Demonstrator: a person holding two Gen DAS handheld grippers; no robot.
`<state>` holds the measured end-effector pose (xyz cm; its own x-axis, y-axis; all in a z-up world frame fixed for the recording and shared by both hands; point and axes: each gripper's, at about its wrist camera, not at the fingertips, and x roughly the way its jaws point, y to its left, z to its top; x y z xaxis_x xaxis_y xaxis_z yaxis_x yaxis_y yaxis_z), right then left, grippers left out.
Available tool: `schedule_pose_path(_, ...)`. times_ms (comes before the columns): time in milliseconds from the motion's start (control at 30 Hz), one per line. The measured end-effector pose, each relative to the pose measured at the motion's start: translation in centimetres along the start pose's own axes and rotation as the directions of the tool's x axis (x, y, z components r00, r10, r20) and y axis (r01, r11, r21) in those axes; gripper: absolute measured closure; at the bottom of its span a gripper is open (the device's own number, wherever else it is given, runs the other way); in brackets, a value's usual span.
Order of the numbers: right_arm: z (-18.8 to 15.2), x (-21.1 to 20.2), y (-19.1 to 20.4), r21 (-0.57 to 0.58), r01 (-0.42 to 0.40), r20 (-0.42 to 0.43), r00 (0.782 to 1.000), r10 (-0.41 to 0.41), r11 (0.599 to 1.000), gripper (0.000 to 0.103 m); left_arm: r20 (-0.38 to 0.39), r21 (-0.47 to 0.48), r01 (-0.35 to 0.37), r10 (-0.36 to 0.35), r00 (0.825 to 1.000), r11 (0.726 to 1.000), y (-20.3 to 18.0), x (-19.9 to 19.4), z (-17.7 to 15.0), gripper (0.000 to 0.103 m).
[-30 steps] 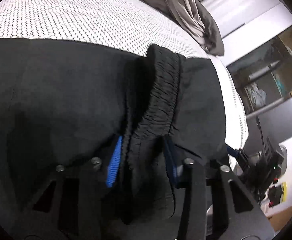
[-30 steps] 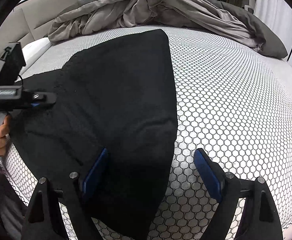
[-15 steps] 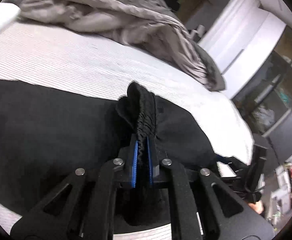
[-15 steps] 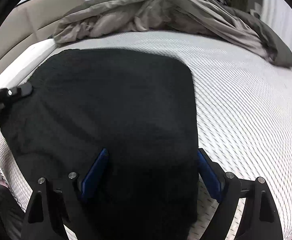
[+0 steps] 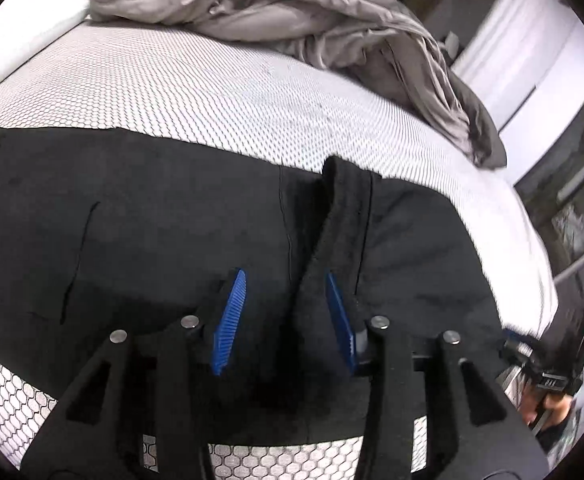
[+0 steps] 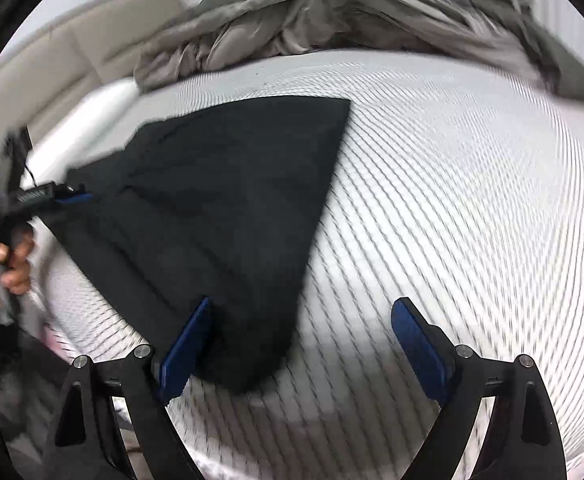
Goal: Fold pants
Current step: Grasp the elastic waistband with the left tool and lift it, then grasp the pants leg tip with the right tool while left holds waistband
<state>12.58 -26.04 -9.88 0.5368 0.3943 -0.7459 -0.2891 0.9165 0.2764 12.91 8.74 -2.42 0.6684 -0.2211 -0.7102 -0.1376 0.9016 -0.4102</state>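
Both jaws apart: left hand-held gripper (image 5: pixel 285 320) straddles the black pants' (image 5: pixel 151 220) ridge; right hand-held gripper (image 6: pixel 300 344) frames the hem; pinch both layers squarely.

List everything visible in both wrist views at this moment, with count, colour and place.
pants: one, black, spread flat across the near part of the mattress, a ridge of fabric standing up between the left pads
mattress: one, white with a honeycomb pattern, under the pants
duvet: one, grey-brown, crumpled at the far end of the mattress
pillow: one, white, far left by the duvet
left gripper: one, black with blue pads, open over the pants ridge
right gripper: one, black with blue pads, open at the pants' near corner
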Motion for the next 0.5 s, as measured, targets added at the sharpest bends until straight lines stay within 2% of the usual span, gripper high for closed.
schedule_pose_path(67,-0.1,-0.5,-1.0,0.064,-0.065,0.015,0.998,0.064,0.996,0.019,0.015,-0.003,0.002,-0.002,1.0,1.0,-0.4,-0.3,0.4,0.064)
schedule_pose_path(100,-0.1,-0.7,-1.3,0.086,-0.113,0.021,0.993,0.112,0.99,0.027,0.021,0.001,0.004,-0.004,1.0,1.0,-0.9,-0.4,0.6,0.064)
schedule_pose_path(167,0.0,-0.5,-1.2,0.113,-0.192,0.02,0.981,0.191,0.975,0.031,0.016,0.027,0.012,-0.012,1.0,1.0,-2.1,-0.1,0.8,0.063)
schedule_pose_path(200,0.0,-0.1,-0.9,0.115,-0.216,0.012,0.976,0.216,0.97,0.037,0.009,0.044,0.015,-0.015,1.0,0.999,-2.7,0.0,0.4,0.062)
schedule_pose_path(233,0.0,0.5,-0.5,0.119,-0.227,-0.005,0.973,0.23,0.967,0.05,-0.003,0.068,0.019,-0.019,1.0,0.998,-3.4,0.4,0.2,0.062)
schedule_pose_path(267,0.0,0.9,-0.4,0.12,-0.228,-0.02,0.972,0.232,0.966,0.058,-0.013,0.088,0.018,-0.017,1.0,0.996,-3.9,0.7,0.0,0.062)
schedule_pose_path(300,-0.2,1.4,0.1,0.104,-0.202,-0.039,0.978,0.206,0.974,0.07,-0.014,0.1,0.012,-0.01,1.0,0.995,-4.4,0.9,-0.2,0.062)
schedule_pose_path(400,-1.0,0.5,1.0,0.042,-0.18,-0.027,0.983,0.181,0.983,0.079,-0.015,0.106,-0.011,0.013,1.0,0.994,-4.7,1.5,-0.4,0.062)
schedule_pose_path(433,-1.3,0.1,1.0,0.043,-0.185,-0.019,0.982,0.186,0.982,0.085,-0.019,0.095,-0.013,0.015,1.0,0.995,-4.5,1.7,-0.4,0.062)
schedule_pose_path(500,-2.5,-0.8,0.8,0.039,-0.185,-0.015,0.983,0.185,0.982,0.089,-0.023,0.073,-0.017,0.019,1.0,0.997,-4.2,2.0,-0.3,0.062)
